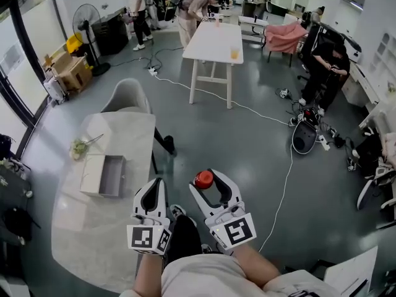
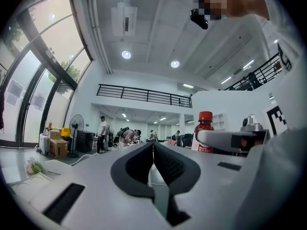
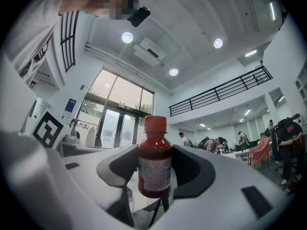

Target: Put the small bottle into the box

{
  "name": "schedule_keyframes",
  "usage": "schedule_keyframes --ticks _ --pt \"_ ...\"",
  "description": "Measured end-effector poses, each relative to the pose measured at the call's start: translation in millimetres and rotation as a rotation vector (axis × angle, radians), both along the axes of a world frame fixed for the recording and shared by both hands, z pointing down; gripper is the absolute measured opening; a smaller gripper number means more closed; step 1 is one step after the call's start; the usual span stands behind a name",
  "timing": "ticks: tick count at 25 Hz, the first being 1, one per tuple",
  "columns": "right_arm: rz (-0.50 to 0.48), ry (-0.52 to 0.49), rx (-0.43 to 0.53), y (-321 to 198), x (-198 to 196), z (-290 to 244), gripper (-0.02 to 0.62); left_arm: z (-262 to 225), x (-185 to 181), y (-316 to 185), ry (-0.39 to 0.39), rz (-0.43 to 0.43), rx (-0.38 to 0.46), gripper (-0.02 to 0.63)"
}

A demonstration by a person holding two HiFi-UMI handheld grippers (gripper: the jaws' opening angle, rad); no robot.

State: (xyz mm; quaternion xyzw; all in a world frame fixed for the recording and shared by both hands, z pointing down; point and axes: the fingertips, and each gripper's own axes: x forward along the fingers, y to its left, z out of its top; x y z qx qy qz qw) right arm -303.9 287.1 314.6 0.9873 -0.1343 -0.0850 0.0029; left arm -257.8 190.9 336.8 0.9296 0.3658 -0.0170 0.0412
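My right gripper [image 1: 207, 189] is shut on a small red bottle [image 1: 203, 179] with a red cap, held upright above the floor, to the right of the table. In the right gripper view the small red bottle [image 3: 155, 159] stands between the dark pads of my right gripper [image 3: 154, 169]. My left gripper [image 1: 162, 190] hangs beside it, shut with nothing between its jaws; its pads meet in the left gripper view, where my left gripper [image 2: 153, 163] has the bottle [image 2: 204, 131] at its right. The open grey box [image 1: 104, 175] lies on the pale table [image 1: 120, 138], left of both grippers.
A small plant bundle [image 1: 80, 146] lies on the table behind the box. A grey chair [image 1: 127, 96] stands at the table's far end. Cables [image 1: 247, 109] run across the floor, and a white table [image 1: 215, 42] with people stands further back.
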Motion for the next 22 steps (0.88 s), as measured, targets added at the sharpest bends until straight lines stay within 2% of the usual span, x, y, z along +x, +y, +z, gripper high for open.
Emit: schedule_keyframes --ticks 6,13,18,22 --pt "-0.027 -0.03 -0.02 -1.7 81.0 9.8 0.23 9.2 81.1 -0.8 -0.021 -0.007 -0.021 0.025" --pt "-0.073 -0.076 -0.053 -22.8 206.2 3.2 0.23 8.8 203.0 -11.9 -0.059 -0.003 -0.033 0.025" --pt "-0.171 -0.088 -0.114 -62.9 309.9 -3.8 0.23 3.4 296.3 -48.8 -0.052 -0.073 -0.059 0.025" --pt "-0.288 -0.058 -0.145 -108.9 370.4 -3.7 0.23 11.5 347.2 -95.6 -0.066 -0.182 -0.08 0.025"
